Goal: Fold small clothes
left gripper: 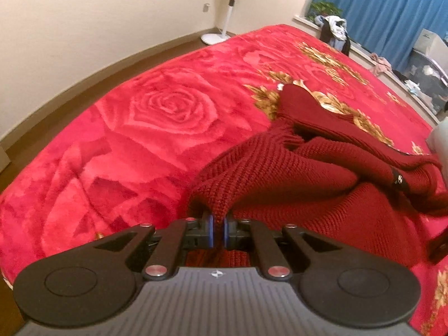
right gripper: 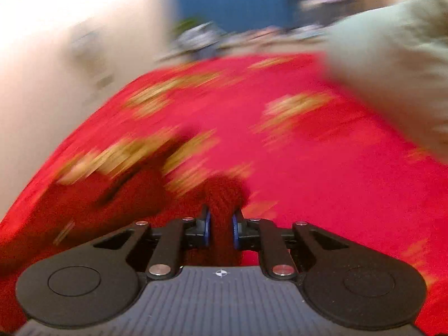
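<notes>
Lying bunched across the bed, the dark red knitted sweater (left gripper: 294, 173) sits on a bright red blanket (left gripper: 156, 117) patterned with large roses and gold leaves. Its ribbed end, seemingly a sleeve or collar, stretches away toward the far side of the bed, and a small dark tag shows on a fold at the right. The left tool (left gripper: 217, 228) is clamped on a corner of the knit, a point of the fabric pinched between its blue-edged pads (left gripper: 210, 228), with the cloth rising from the bed into the grip. The right tool (right gripper: 220, 228) is likewise closed on a thick roll of the same sweater (right gripper: 222, 196), which fills the gap between its pads; the right wrist view is heavily smeared by motion blur, so little fine detail can be read there. More of the garment trails off to the left in that view. A pale greenish-grey cloth mass (right gripper: 392, 64) lies at the right edge of the bed. Beyond the bed, a white standing fan (left gripper: 229, 8) stands on the brown floor against a cream wall, and blue curtains (left gripper: 392, 8) hang behind a windowsill (left gripper: 361, 53) that carries a green plant (left gripper: 324, 8) and a heap of clothes.
</notes>
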Tool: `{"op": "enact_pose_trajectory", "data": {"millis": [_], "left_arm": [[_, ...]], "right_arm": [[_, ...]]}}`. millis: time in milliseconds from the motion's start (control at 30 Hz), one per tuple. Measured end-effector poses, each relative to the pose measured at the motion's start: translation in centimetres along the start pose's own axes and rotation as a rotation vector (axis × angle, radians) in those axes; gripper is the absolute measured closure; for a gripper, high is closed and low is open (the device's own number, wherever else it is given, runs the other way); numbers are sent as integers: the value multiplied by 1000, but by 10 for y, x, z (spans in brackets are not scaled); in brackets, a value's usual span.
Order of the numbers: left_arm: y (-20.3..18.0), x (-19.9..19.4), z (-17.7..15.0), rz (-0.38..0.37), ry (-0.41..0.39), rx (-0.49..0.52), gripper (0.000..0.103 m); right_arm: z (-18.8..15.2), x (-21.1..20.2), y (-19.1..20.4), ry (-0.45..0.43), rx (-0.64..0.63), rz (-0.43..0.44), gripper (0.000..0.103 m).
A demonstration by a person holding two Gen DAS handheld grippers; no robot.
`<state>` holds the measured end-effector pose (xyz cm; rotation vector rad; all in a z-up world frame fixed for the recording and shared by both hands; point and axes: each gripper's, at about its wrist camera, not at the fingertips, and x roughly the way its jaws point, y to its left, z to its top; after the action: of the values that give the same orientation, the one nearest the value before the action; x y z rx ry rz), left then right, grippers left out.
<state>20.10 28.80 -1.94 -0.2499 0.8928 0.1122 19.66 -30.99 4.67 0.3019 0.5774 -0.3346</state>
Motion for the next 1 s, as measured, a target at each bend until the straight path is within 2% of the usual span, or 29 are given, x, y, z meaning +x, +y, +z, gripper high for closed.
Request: {"op": "enact_pose_trajectory", "data": {"millis": [33, 67, 100, 133, 200, 233, 333, 400, 533, 600, 667, 733, 767, 800, 867, 1000], "left_arm": [[0, 1, 0, -14, 10, 0, 96], [0, 3, 0, -30, 21, -1, 96], [-1, 3, -1, -43, 32, -1, 96], [-1, 5, -1, -54, 42, 0, 96], [-2, 7, -1, -68, 55, 1, 95], [-1, 7, -1, -72, 61, -3, 95], [3, 9, 0, -91, 76, -42, 95], [6, 10, 0, -101, 86, -63, 91], [9, 11, -4, -121, 113, -76, 69], [9, 11, -7, -127, 124, -71, 66], [9, 13, -9, -123, 133, -60, 66], [9, 16, -10, -117, 139, -53, 67], [8, 18, -10, -112, 142, -50, 68], [7, 20, -11, -108, 146, -45, 70], [5, 22, -14, -101, 150, -28, 91], [-6, 5, -20, -135, 69, 42, 95]], "right_arm": [[13, -1, -11, -53, 27, -81, 90], [21, -4, -17, -96, 40, -120, 88], [22, -9, -20, -118, 47, -116, 87], [19, -16, -19, -133, 55, -79, 84], [-2, -26, -7, -132, 32, 38, 61], [-17, -30, 4, -111, -1, 102, 57], [-71, -27, 39, 7, -82, 284, 57], [-105, -17, 61, 113, -118, 353, 57], [-145, 14, 88, 237, -143, 309, 57], [-155, 24, 93, 271, -125, 281, 56], [-158, 25, 102, 240, -153, 274, 56], [-160, 22, 109, 239, -185, 305, 85], [-161, 23, 114, 242, -193, 324, 89], [-160, 18, 116, 229, -218, 316, 92], [-153, 13, 113, 228, -223, 328, 95], [-105, -18, 75, 172, -107, 357, 99]]}}
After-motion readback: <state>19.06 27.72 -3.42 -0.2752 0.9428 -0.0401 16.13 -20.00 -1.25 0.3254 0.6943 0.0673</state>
